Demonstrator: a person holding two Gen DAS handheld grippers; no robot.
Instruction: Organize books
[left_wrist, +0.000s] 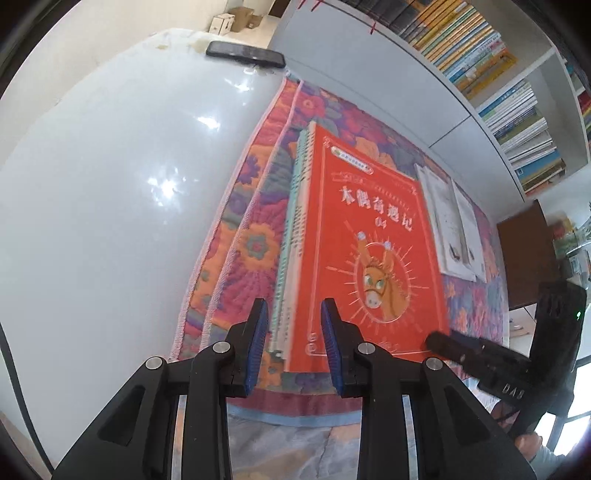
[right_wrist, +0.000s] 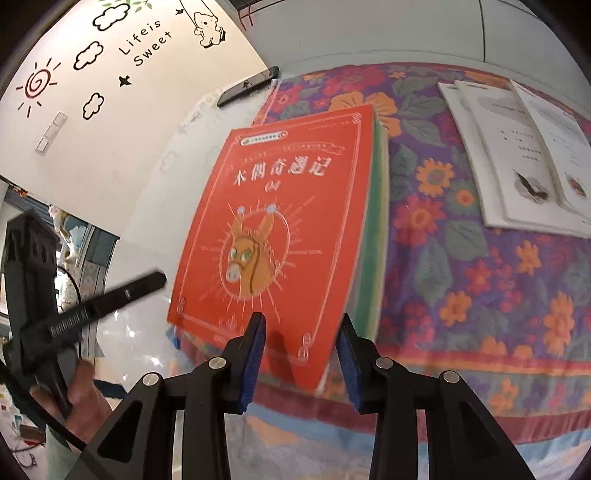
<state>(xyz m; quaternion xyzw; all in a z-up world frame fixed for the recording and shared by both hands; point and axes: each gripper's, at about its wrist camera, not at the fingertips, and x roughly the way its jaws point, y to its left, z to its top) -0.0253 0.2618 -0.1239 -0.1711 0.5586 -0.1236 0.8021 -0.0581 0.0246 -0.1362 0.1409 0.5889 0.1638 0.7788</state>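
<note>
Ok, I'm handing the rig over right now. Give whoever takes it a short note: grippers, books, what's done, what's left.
Left gripper: open, holding nothing, at the near left corner of the red book stack.
Right gripper: open, astride the stack's near edge, pads not pressing.
Stack lies squared on the floral cloth; white booklets lie loose beyond it; phone on the table.
Done: stack gathered.
Left: probably booklets, then shelving in the bookcase.

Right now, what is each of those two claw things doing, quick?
Left gripper: open, holding nothing, jaws astride the near corner of the stack under the red donkey-cover book.
Right gripper: open, empty, straddling that book's near edge.
</note>
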